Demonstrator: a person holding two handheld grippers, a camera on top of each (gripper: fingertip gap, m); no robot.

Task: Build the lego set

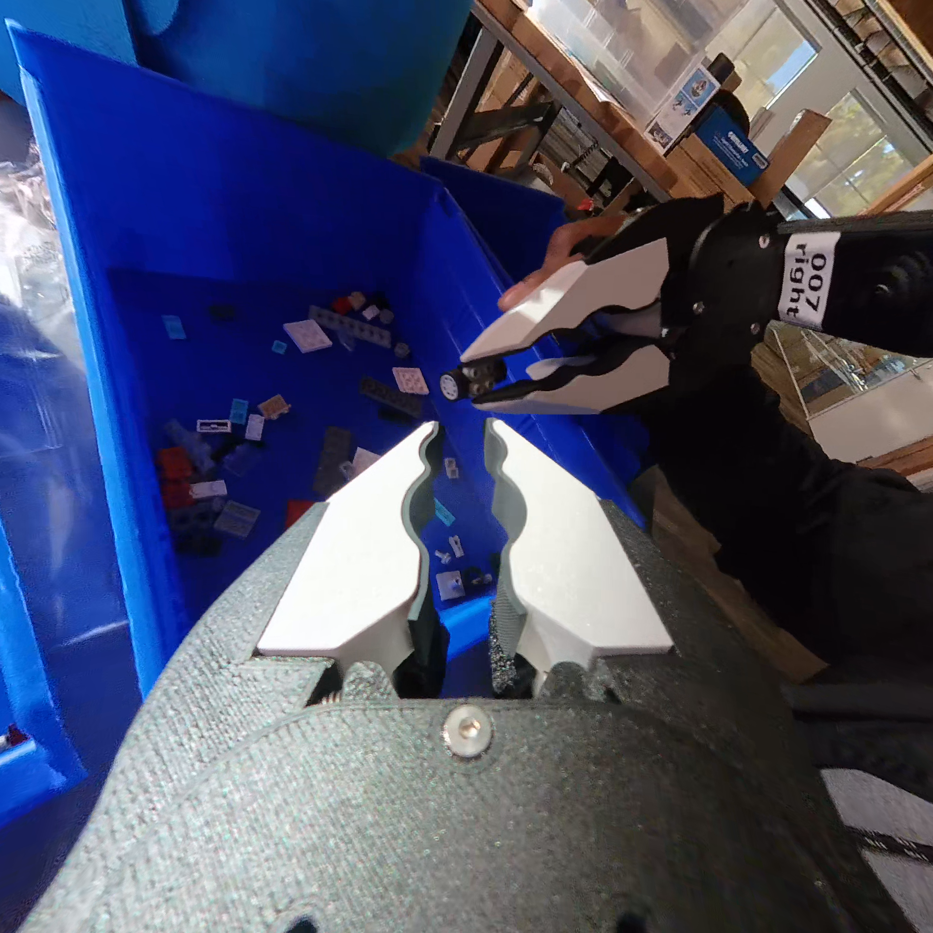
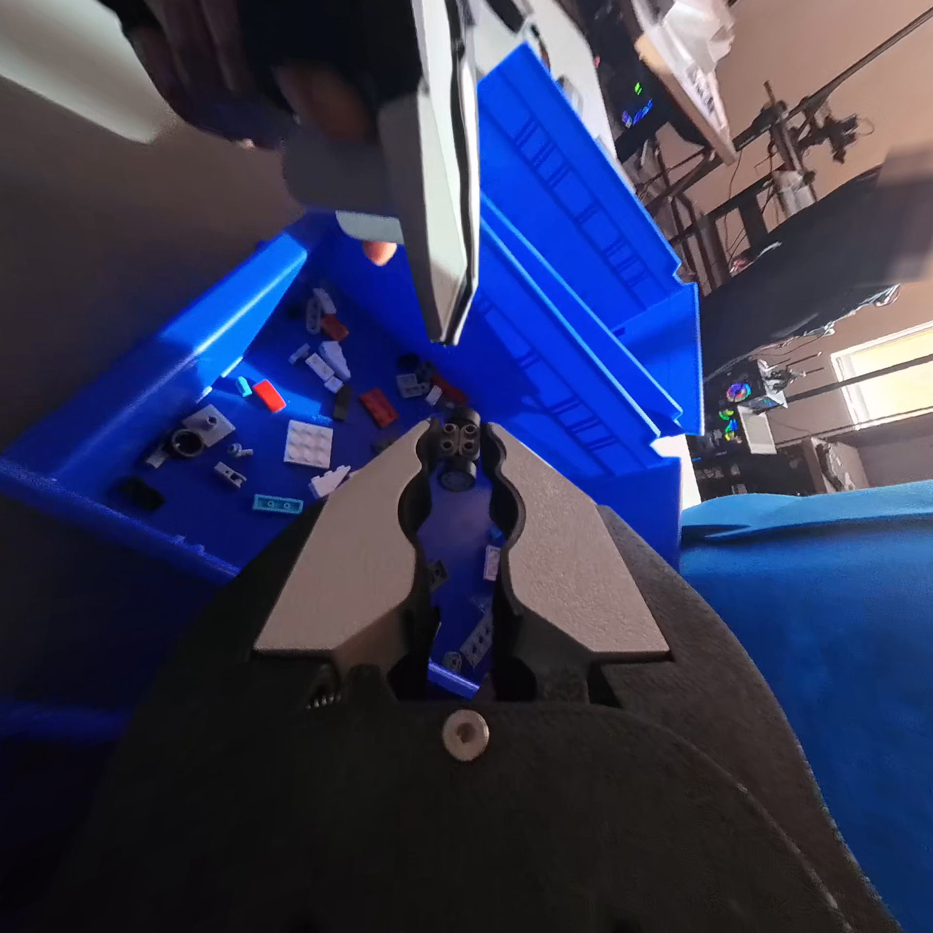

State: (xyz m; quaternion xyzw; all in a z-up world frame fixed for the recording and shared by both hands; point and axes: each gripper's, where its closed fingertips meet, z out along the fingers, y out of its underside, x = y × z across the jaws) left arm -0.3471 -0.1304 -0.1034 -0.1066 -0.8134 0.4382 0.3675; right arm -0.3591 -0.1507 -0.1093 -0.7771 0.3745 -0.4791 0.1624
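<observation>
Above the blue bin point(image 1: 212, 212) of loose bricks point(image 1: 308, 335), the right gripper point(image 1: 472, 386) pinches a small dark wheel assembly point(image 1: 467, 383) at its fingertips, just over the bin's near wall. The left gripper point(image 1: 462, 429) waits beside it, jaws narrowly parted and empty. A firm, level grip on the assembly seems key while the left fetches the next brick from the bin floor

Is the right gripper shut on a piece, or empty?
Shut on a piece: the right gripper pinches a small black wheel assembly between its fingertips, above the blue bin.
</observation>
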